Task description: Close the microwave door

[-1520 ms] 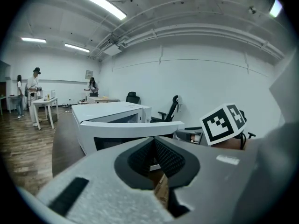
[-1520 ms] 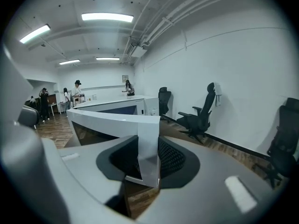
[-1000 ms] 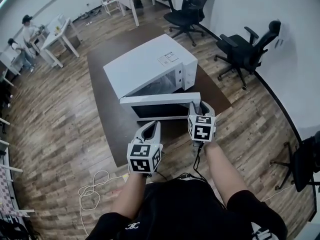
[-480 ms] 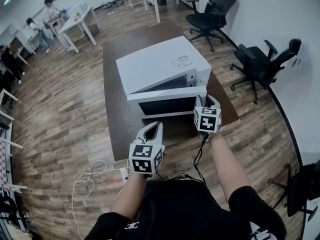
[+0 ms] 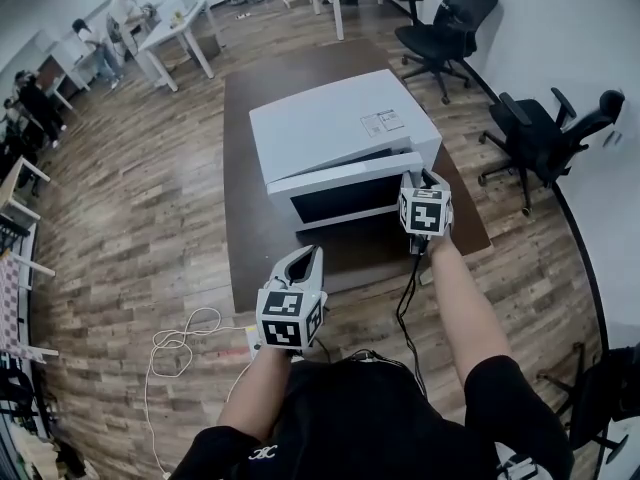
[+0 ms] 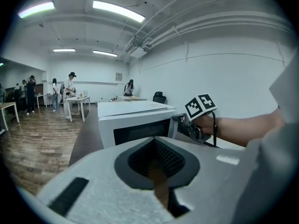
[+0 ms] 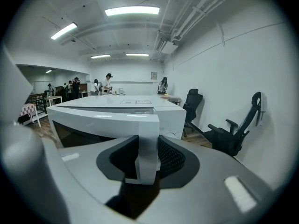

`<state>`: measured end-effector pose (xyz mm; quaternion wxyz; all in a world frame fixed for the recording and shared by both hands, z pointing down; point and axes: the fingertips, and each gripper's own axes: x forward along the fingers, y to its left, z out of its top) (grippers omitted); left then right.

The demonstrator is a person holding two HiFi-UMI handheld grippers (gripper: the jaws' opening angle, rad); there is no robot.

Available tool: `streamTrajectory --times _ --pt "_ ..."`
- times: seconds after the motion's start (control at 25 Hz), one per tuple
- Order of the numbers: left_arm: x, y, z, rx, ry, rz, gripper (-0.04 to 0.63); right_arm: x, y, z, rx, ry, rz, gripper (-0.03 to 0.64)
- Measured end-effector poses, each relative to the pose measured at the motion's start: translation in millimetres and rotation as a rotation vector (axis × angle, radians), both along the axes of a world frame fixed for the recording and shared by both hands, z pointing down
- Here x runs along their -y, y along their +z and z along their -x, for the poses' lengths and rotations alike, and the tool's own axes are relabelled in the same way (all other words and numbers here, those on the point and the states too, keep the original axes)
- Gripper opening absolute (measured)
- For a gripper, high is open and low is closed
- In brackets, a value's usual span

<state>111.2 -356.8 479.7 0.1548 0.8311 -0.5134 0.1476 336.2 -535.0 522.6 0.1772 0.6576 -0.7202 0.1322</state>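
A white microwave [image 5: 340, 123] stands on a dark brown table [image 5: 250, 218]. Its door [image 5: 340, 186], with a dark window, hangs a narrow crack off the body, hinged at the left. My right gripper [image 5: 425, 176] is shut on the door's free right edge; in the right gripper view the door edge [image 7: 147, 139] runs upright between the pads. My left gripper [image 5: 308, 255] hovers over the table's near edge, shut, with nothing in it. In the left gripper view the microwave [image 6: 135, 111] lies ahead, with the right gripper [image 6: 180, 125] at its right corner.
Two black office chairs [image 5: 445, 18] [image 5: 545, 133] stand right of the table by the white wall. White desks [image 5: 180, 28] with people around them are at the far left. A pale cable [image 5: 180, 343] lies coiled on the wood floor near my left side.
The door has swung in toward the microwave body and the gap has narrowed. My right gripper moved along with the door edge. The left gripper has barely shifted.
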Motion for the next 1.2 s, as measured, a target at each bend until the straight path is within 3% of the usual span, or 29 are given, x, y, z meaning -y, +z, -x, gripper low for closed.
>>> streamTrajectory --times 0.56,1.08,1.2 --pt "-4.5 3.8 20.2 0.045 -0.043 0.01 0.009 27.3 -0.8 3.9 -0.009 -0.016 0.026 0.14" --pt "-4.0 4.4 16.7 0.066 -0.019 0.004 0.009 44.2 -0.2 6.7 -0.036 0.0 0.044 0.14" --pt "-5.7 2.3 20.9 0.067 -0.022 -0.003 0.009 42.2 -0.9 6.1 -0.052 0.017 0.005 0.141"
